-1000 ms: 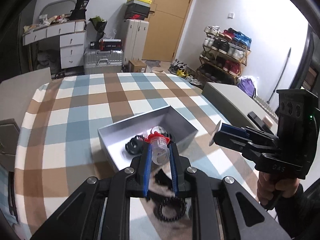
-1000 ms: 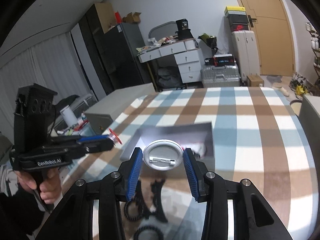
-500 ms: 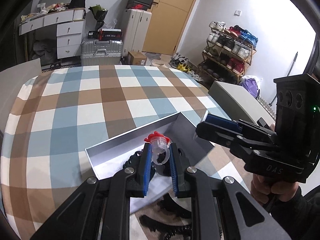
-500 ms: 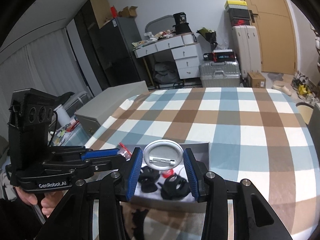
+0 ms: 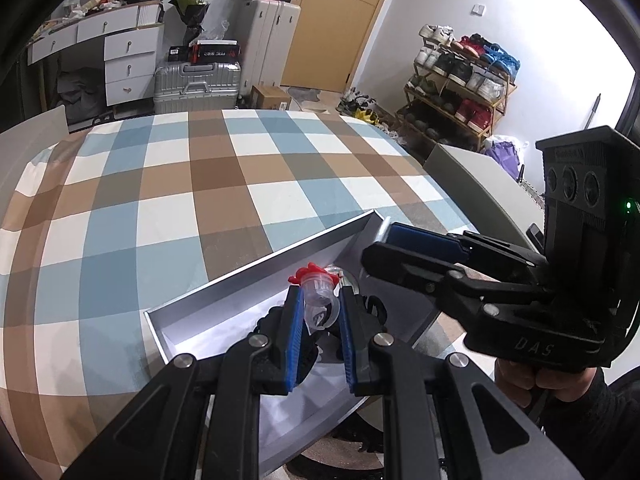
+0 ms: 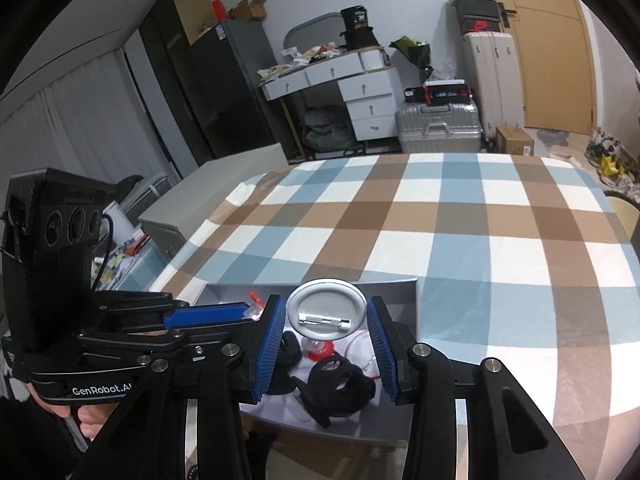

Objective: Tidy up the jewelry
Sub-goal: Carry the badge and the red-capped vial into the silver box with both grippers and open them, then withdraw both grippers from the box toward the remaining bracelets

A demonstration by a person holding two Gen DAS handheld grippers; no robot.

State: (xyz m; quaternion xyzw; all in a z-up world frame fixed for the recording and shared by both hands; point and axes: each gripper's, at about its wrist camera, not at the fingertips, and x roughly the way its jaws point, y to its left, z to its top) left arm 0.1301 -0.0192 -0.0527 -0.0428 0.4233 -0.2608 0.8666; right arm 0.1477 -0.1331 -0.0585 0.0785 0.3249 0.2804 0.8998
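Note:
My left gripper (image 5: 319, 295) is shut on a clear plastic ring with a red top (image 5: 316, 304), held over the open grey tray (image 5: 260, 266). My right gripper (image 6: 326, 320) is shut on a round white pin badge (image 6: 326, 312), its back and pin facing me, above the same tray (image 6: 386, 282). In the tray lie black hair claws (image 6: 336, 388) and a small red piece (image 6: 318, 351). Each view shows the other tool: the right gripper (image 5: 384, 236) from the right, the left gripper (image 6: 244, 312) from the left.
A blue, brown and white checked cloth (image 5: 200, 200) covers the table beyond the tray. Grey boxes stand off the table's sides (image 5: 472, 176) (image 6: 224, 184). Dark hair ties (image 5: 356, 438) lie near the front edge, mostly hidden. A hand (image 5: 552, 380) grips the right tool.
Both grippers have moved forward and a little down, from short of the tray to over it. Ring and badge stay clamped.

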